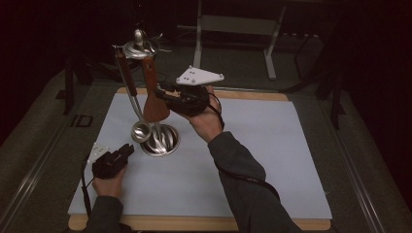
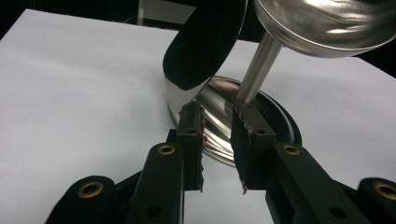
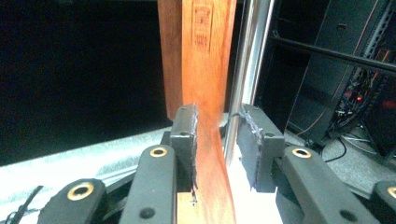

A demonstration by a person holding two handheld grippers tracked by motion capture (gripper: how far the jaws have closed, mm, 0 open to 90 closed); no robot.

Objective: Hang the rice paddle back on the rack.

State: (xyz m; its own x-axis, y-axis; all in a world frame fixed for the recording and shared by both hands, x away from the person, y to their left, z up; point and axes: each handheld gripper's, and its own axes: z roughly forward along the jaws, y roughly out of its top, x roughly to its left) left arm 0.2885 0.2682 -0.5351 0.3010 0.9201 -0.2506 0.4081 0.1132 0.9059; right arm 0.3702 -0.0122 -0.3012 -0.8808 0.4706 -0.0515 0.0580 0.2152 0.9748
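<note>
A metal utensil stand (image 1: 160, 140) rises from a round ribbed base on the white mat. A ladle (image 1: 141, 131) hangs from its top, bowl low by the base. A wooden spatula (image 1: 154, 104) stands upright against the pole, and my right gripper (image 1: 163, 94) reaches it from the right. In the right gripper view the spatula (image 3: 205, 70) sits between the jaws of the right gripper (image 3: 218, 112); the left pad touches it and the right pad stands clear beside the pole (image 3: 250, 60). My left gripper (image 1: 127, 150) rests low at the front left, open and empty (image 2: 217, 109), aimed at the base (image 2: 219, 100).
The white mat (image 1: 272, 145) lies on a wood-edged board, with bare room to the right and front of the stand. A metal frame (image 1: 233, 24) stands behind the table. Dark racks with cables (image 3: 345, 70) lie beyond.
</note>
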